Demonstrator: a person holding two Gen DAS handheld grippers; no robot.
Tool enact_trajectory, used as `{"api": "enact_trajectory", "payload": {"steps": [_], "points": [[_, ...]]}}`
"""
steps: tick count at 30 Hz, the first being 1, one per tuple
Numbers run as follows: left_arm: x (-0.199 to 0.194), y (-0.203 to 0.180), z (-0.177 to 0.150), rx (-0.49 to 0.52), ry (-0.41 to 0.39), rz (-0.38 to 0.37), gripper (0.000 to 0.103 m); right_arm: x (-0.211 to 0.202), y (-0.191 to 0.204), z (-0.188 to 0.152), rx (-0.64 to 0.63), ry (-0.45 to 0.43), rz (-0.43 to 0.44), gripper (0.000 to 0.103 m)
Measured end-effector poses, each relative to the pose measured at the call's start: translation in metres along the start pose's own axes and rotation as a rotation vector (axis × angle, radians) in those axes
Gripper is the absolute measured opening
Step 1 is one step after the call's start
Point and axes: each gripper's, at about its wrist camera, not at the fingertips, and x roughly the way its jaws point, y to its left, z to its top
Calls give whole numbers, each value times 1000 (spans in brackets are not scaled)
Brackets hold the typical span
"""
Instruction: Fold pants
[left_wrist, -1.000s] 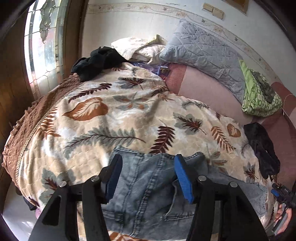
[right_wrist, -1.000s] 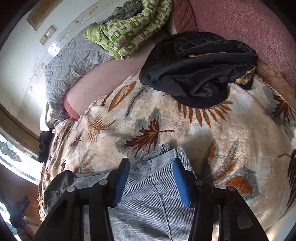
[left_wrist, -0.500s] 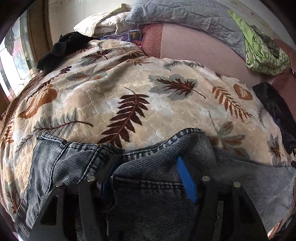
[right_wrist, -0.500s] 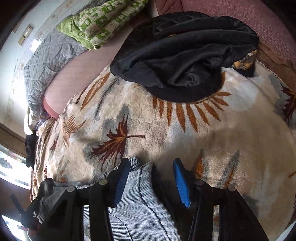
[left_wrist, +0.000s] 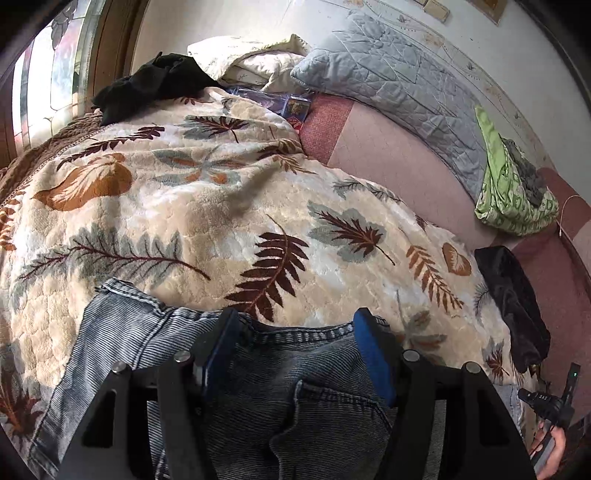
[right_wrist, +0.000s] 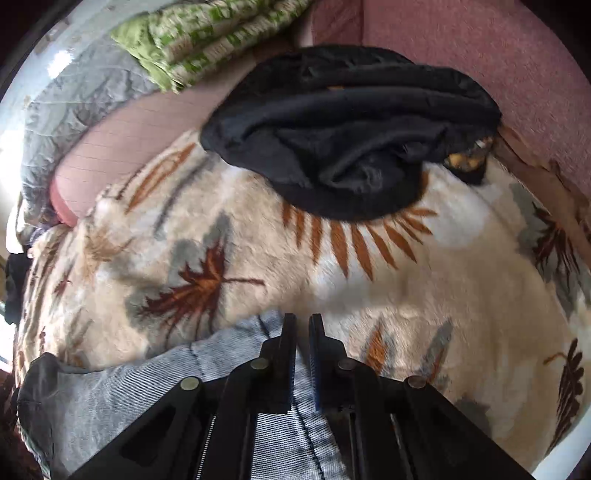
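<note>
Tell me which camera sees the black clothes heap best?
The right wrist view: the black heap fills the upper middle, close up, lying on the leaf blanket. The left wrist view shows it only as a small dark strip at the right edge of the bed.

Left wrist view: I look from just behind the left tool (left_wrist: 295, 354), angled down across the bed toward the wall and the grey pillow (left_wrist: 391, 88) — the jeans (left_wrist: 147, 332) sit right under the lens.
Right wrist view: I look from behind the right tool (right_wrist: 303, 360), pitched steeply down and very near the leaf-print blanket (right_wrist: 258, 251), facing the black garment (right_wrist: 351, 129).
Shared ground: both take in the blanket, jeans, grey pillow, green bundle (left_wrist: 513, 199) and black garment.
Cross-sight: my right tool shows at the left view's lower right edge.
</note>
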Motion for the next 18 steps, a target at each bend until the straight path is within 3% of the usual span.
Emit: {"api": "enact_trajectory", "payload": {"steps": [1,3,4,5,6,8,12,14,16,18], "points": [[-4,3,1,6,-16,39,65,-9,7,1,-22,-39,-44,7],[-13,12,6,10,-53,105,65,-42,30,0,-89,-223,-99,8],[-17,18,8,6,-70,123,65,-59,45,-3,-122,-304,-84,10],[-19,24,10,6,-77,152,66,-72,61,-6,-157,-340,-3,13],[-20,29,12,9,-76,188,66,-78,78,-9,-200,-331,135,23],[-17,40,13,11,-62,254,66,-77,122,-20,-277,-229,377,55],[-8,57,9,32,-6,356,66,-60,220,-47,-404,-75,618,57],[-4,65,7,26,16,379,66,-48,267,-60,-499,3,677,57],[-3,71,7,3,23,354,66,-36,304,-71,-581,40,706,57],[1,72,6,1,45,356,66,-18,331,-78,-607,108,756,57]]}}
